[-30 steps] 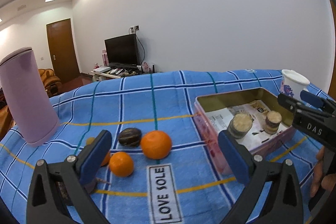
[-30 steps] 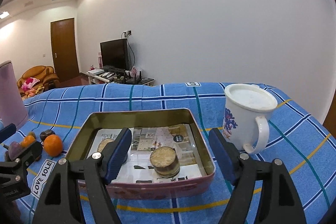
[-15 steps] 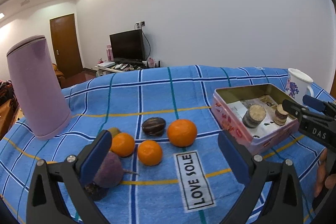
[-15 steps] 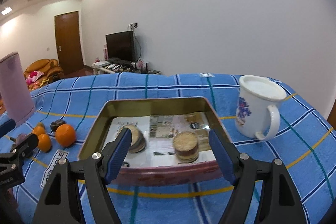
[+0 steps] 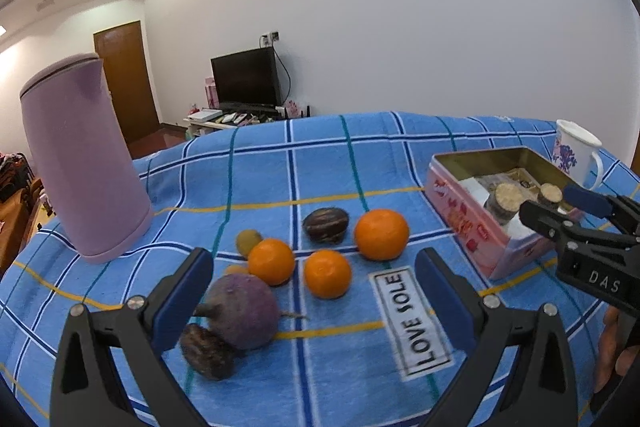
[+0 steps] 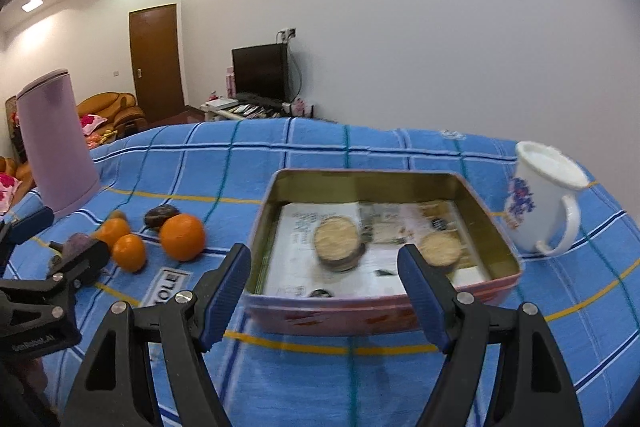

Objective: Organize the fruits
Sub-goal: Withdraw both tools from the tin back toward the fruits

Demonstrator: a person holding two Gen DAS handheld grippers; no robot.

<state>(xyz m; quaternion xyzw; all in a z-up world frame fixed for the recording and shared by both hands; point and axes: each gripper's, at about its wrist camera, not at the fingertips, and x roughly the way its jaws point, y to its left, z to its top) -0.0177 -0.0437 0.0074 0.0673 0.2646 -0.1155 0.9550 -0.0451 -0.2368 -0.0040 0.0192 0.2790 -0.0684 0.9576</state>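
Fruits lie on the blue checked cloth: three oranges, the largest [image 5: 381, 234] at the right, one [image 5: 328, 273] in the middle, one [image 5: 271, 261] at the left. A dark passion fruit [image 5: 325, 225] lies behind them. A purple round fruit [image 5: 243, 311] and a dark wrinkled one [image 5: 207, 351] lie by my left finger. My left gripper [image 5: 312, 291] is open and empty just in front of the oranges. My right gripper [image 6: 324, 291] is open and empty at the near wall of the pink tin box [image 6: 360, 315]. The large orange also shows in the right wrist view [image 6: 182, 237].
The tin holds papers and two round cork-topped jars [image 6: 336, 241]. A white mug [image 6: 540, 195] stands right of the tin. A tall lilac jug [image 5: 80, 167] stands at the left. A "LOVE SOLE" label [image 5: 412, 319] is on the cloth.
Both grippers have pulled back and swung left. More fruit has come into the left view, including the purple fruit. Both grippers stay open.
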